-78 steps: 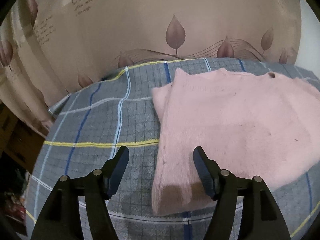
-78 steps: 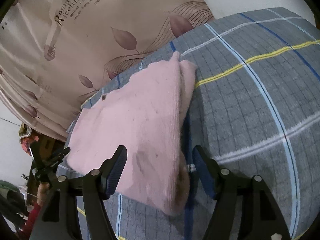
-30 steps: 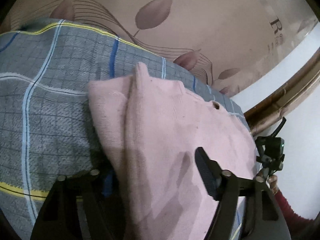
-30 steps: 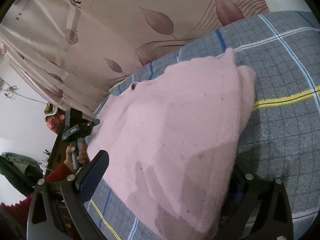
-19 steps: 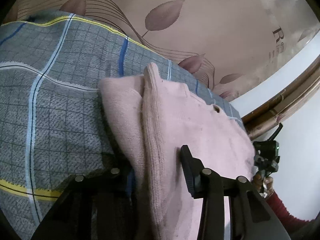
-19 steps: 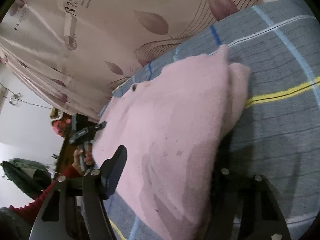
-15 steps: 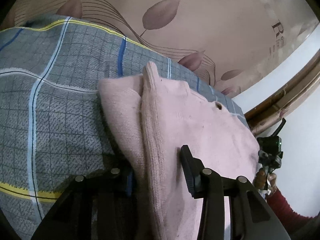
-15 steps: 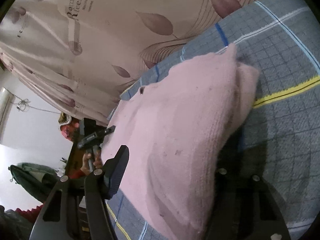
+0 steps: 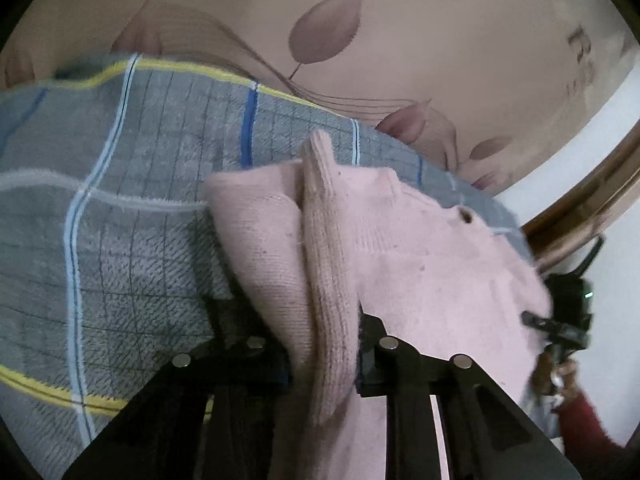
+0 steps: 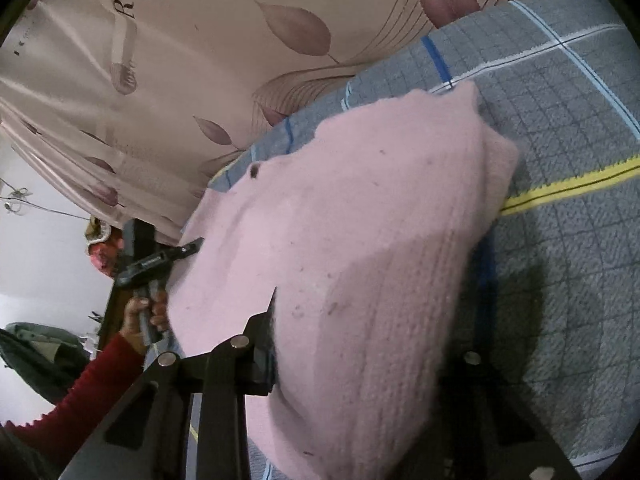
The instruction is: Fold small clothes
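Pink knit sweater (image 9: pixel 420 264) lies half-folded on the plaid blanket (image 9: pixel 132 216), mid-frame in both views. Left gripper (image 9: pixel 324 352) and right gripper (image 10: pixel 360 364) are closing, each with a near edge between its fingers. Judged next: lift both edges together and carry them over.

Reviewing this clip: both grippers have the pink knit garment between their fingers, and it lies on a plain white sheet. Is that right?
Not quite. The pink knit garment lies on a grey plaid blanket with blue, white and yellow lines, not a plain white sheet; both wrist views show it. The left gripper and right gripper do have the garment between their closing fingers.
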The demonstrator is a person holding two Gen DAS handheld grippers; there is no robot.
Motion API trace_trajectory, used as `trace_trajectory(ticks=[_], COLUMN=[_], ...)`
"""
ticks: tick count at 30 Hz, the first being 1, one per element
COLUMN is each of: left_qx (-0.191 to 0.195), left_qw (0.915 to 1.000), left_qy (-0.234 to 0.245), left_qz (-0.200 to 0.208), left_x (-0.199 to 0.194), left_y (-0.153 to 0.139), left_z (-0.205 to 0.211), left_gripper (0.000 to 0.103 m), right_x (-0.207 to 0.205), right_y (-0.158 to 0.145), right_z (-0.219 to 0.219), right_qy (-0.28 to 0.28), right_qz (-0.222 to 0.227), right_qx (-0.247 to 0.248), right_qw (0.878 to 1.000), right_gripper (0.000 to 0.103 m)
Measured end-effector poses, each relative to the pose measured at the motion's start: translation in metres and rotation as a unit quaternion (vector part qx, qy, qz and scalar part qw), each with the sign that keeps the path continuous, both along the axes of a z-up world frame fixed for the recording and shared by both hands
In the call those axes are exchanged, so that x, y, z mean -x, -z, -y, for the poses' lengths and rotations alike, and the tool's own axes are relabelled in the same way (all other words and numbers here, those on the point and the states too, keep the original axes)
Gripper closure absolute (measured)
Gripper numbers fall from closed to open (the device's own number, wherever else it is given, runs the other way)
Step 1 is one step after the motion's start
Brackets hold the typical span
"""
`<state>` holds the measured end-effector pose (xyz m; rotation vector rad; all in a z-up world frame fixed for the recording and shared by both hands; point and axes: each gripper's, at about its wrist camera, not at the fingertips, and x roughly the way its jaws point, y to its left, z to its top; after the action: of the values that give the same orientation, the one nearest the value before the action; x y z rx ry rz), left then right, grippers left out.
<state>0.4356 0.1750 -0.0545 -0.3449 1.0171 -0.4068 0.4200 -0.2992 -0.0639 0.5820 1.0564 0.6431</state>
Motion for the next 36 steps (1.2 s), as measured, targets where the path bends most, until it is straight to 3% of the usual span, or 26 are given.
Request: trace_trajectory(ticks=[4,8,14,20,23,30,36], left_qx=[-0.052,-0.077,-0.104,-0.089,-0.068,-0.027,0.029], left_qw=[0.9986,0.9968,0.9936,0.9942,0.9956,0.9955,0.9964], left_qy=[-0.002,-0.012,-0.012,0.002,0.012,0.026,-0.005], left_qz=[-0.007,-0.020,-0.044,-0.060,-0.064,-0.087,-0.079], left_x=[0.001,0.002,-0.001,-0.001,-0.005,-0.009,-0.002], left_y=[-0.017,-0.039,-0.078,-0.120,-0.125,-0.093,-0.066], left_z=[0.015,0.027,0.065,0.140,0.181,0.263,0.281], left_gripper=[0.083,0.083,0.083,0.084,0.084,0.084,0.084], right_x=[0.001,0.005,0.005,0.006,0.007,0.009,0.009], right_y=[0.000,-0.005,-0.004,-0.003,-0.003,-0.001,-0.003], right_z=[0.000,-0.007,-0.005,-0.003,0.000,0.006,0.006], right_qy=[0.008,0.013,0.016,0.018,0.022,0.024,0.025], right_qz=[0.004,0.024,0.028,0.029,0.028,0.025,0.026], right_qx=[0.009,0.048,0.050,0.046,0.041,0.033,0.035], right_qw=[1.000,0.998,0.998,0.998,0.999,0.999,0.999], right_gripper=[0.075,0.075,0.075,0.075,0.075,0.074,0.074])
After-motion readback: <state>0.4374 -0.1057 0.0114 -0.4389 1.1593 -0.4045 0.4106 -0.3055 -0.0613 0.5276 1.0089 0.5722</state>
